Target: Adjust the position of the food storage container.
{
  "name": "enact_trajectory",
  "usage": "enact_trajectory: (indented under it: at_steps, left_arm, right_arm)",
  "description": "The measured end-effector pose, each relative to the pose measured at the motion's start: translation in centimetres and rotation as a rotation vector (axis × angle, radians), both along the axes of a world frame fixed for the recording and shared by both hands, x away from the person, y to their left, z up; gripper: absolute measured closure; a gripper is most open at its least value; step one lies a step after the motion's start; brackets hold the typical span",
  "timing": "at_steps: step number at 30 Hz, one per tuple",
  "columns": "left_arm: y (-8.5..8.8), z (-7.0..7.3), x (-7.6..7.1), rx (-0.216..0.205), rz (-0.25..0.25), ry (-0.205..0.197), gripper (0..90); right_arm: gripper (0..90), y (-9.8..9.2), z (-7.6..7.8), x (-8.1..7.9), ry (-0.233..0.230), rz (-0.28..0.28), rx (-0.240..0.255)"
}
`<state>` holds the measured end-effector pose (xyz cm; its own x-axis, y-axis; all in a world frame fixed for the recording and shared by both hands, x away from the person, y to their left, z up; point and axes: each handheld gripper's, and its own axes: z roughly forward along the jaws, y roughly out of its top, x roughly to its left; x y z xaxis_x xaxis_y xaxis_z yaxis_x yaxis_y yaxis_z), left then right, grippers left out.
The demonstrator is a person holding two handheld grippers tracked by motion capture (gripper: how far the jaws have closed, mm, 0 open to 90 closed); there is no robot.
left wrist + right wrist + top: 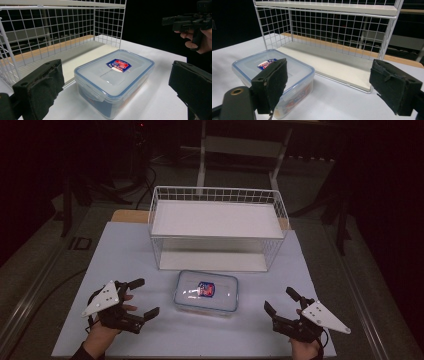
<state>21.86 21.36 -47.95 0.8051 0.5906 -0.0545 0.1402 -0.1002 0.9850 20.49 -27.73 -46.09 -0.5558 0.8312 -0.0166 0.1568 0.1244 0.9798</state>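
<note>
A clear plastic box with a blue-rimmed lid and a red-and-blue label lies flat on the white table, just in front of a white wire rack. My left gripper rests to the left of the box, open, its jaws pointing toward it and apart from it. My right gripper sits to the right of the box, also open and holding nothing. In the left gripper view the box lies ahead of my open left gripper. The right gripper view has the box behind the left jaw of my right gripper.
The wire rack has a white lower shelf and a white top shelf, with its front open toward me. The white table top ends close behind the rack. Dark floor and stands surround the table.
</note>
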Motion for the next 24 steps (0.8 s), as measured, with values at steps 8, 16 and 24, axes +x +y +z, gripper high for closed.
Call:
enact_trajectory:
  at_steps: [8, 16, 24]
  left_arm:
    - [0.1, 0.1, 0.0, -0.014, 0.004, -0.002, 0.0]
    - [0.2, 0.2, 0.1, -0.013, 0.008, -0.008, 0.0]
    - [0.3, 0.2, 0.0, -0.012, 0.01, -0.009, 0.0]
  right_arm:
    - [13.8, 0.9, 0.4, -0.2, -0.009, 0.045, -0.017]
    - [13.6, 2.2, 1.6, 0.3, 0.031, 0.113, 0.018]
    - [24.1, 4.5, 2.2, 1.0, 0.083, 0.218, -0.007]
